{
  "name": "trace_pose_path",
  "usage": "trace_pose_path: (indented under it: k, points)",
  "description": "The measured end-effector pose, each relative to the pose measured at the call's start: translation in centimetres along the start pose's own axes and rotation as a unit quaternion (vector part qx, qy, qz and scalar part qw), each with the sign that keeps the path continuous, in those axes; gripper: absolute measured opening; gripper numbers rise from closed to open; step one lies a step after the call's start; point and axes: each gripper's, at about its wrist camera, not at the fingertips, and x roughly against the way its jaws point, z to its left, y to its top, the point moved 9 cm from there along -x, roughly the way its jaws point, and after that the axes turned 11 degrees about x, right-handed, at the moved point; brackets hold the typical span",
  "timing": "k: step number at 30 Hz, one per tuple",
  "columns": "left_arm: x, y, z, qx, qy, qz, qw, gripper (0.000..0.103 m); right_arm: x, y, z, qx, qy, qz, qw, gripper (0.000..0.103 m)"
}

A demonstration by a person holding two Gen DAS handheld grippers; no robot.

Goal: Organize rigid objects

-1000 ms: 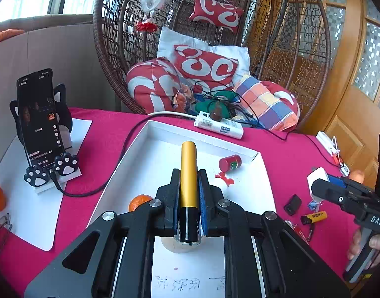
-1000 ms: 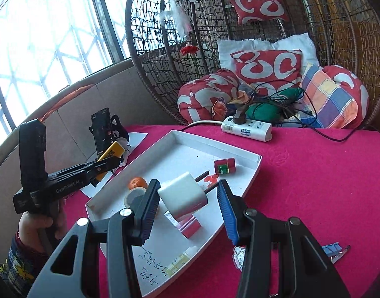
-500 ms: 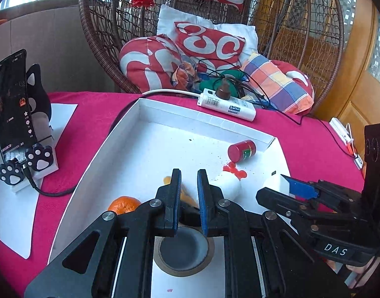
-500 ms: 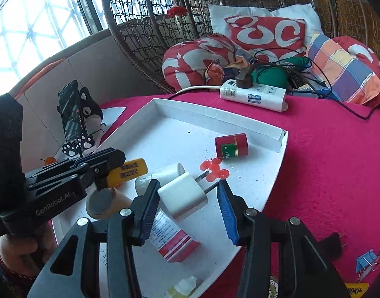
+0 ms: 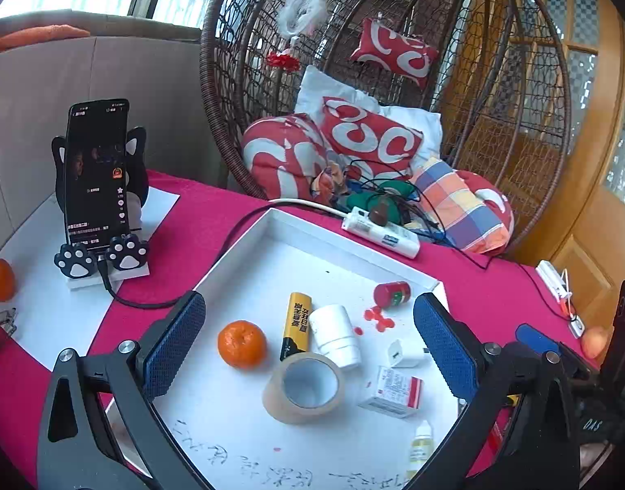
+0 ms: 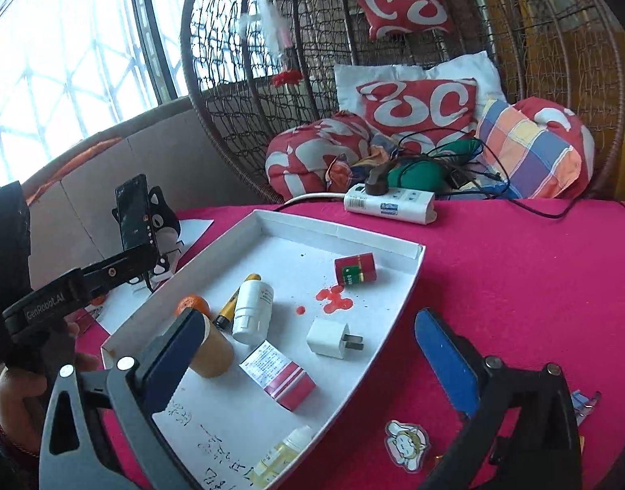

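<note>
Both tools, left tool [image 5: 308, 343] and right tool [image 6: 312, 351], hang spread wide and empty over the white tray [image 5: 247, 245] on the bench. Inside it: charger plug [image 6: 330, 338] at centre, tape roll [image 5: 304, 388] at 6 o'clock, orange [image 5: 242, 344] at 9, yellow battery [image 5: 296, 324] and white bottle [image 5: 336, 337] between, red can [image 5: 392, 294] at 1.

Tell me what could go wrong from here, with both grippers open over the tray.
The white bottle lies on its side touching the yellow battery, so a nudge might roll both. The tape roll crowds the bottle, and a finger could catch it. The dropper bottle lies by the tray's right edge, easily knocked.
</note>
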Motion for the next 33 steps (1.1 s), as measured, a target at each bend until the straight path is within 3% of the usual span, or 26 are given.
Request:
trace_pose_path:
  k: [6, 12, 16, 21, 24, 29, 33]
  points:
    - [0.8, -1.9, -4.8, -0.043, -0.043, 0.016, 0.998, 0.103, 6.2, 1.2, -4.6, -0.053, -0.044, -0.07, 0.995, 0.103]
    - [0.0, -6.3, -9.8, -0.102, -0.083, 0.068, 0.989, 0.103, 9.9, 0.7, -8.9, -0.091, -0.082, -0.101, 0.987, 0.103]
    - [-0.7, -10.0, -13.1, -0.138, -0.126, 0.124, 0.9745, 0.103, 11.3, -0.9, -11.7, -0.122, -0.101, -0.103, 0.982, 0.103]
    - [-1.2, -13.1, -15.6, -0.166, -0.143, 0.161, 0.9624, 0.103, 12.1, -3.8, -14.9, -0.156, -0.123, -0.087, 0.976, 0.103]
    - [-1.0, -15.6, -17.2, -0.175, -0.161, 0.199, 0.9507, 0.103, 12.5, -5.8, -16.7, -0.175, -0.137, -0.074, 0.972, 0.103]
    - [-1.0, -20.8, -19.3, -0.19, -0.158, 0.255, 0.9349, 0.103, 12.8, -8.8, -19.4, -0.229, -0.142, -0.057, 0.962, 0.103]
    - [-1.4, -23.7, -20.3, -0.227, -0.136, 0.261, 0.9284, 0.101, 13.2, -10.0, -20.6, -0.255, -0.142, -0.055, 0.955, 0.103]
